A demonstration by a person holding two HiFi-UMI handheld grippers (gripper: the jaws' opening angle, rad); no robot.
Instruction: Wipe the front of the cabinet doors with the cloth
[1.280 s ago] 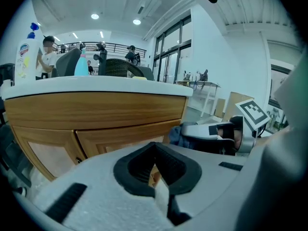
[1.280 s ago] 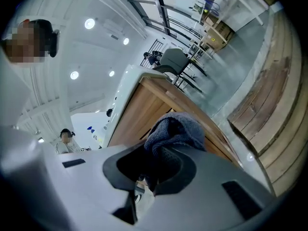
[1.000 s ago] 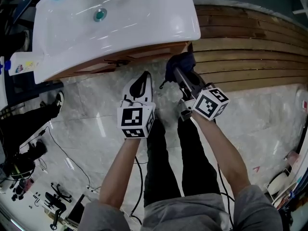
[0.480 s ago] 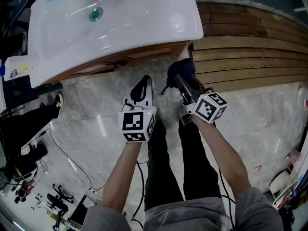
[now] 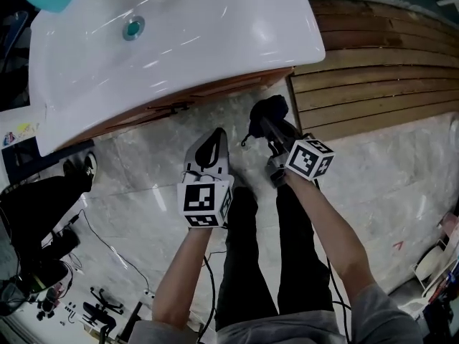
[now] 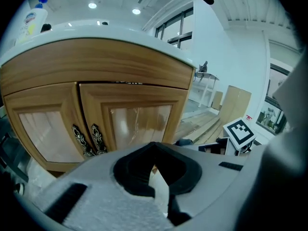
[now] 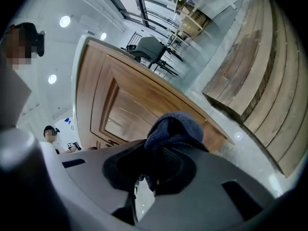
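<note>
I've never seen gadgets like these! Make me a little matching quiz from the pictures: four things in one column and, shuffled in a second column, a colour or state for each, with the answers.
Things:
1. cloth
2. left gripper
3. sink
4. cabinet doors

Descriptions:
A. white, with a teal drain
B. wooden and closed, with dark ornate handles side by side
C. dark blue, pinched in the right gripper
D. jaws together, holding nothing

Pairs: 1-C, 2-D, 3-A, 4-B
</note>
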